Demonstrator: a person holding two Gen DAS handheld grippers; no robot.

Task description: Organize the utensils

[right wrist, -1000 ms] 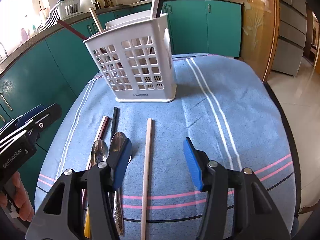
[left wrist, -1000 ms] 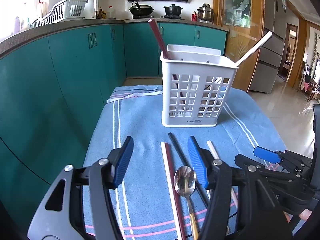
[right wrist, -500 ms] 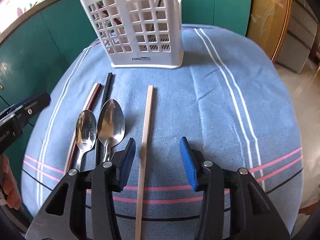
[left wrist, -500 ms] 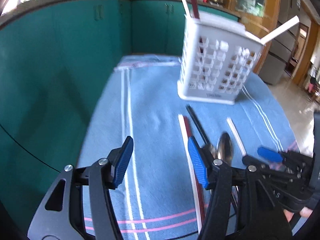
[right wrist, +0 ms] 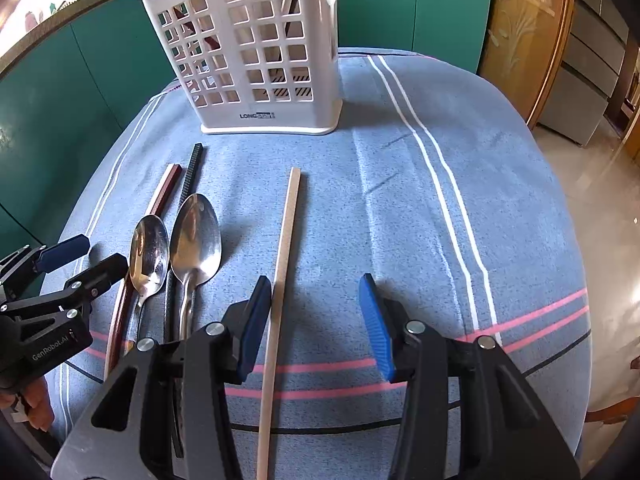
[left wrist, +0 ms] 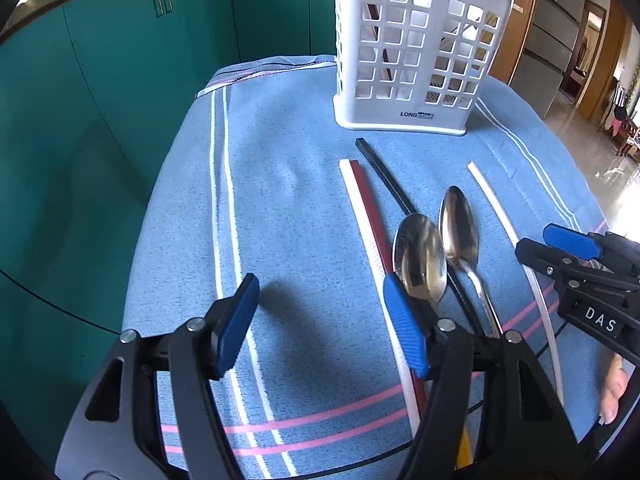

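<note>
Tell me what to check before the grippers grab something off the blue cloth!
1. Left gripper free to grab: ok, its jaws are opening and nothing is between them.
2. Right gripper lined up: ok, the pale chopstick lies between its open jaws, just inside the left pad.
3. Right gripper gripping the pale chopstick: not ok, the pads do not press on it.
4. White basket upright, ready for utensils: ok.
5. Two spoons easy to lift singly: not ok, they lie side by side over the black chopstick.
6. Room left in the basket: cannot tell, its inside is mostly hidden.
</note>
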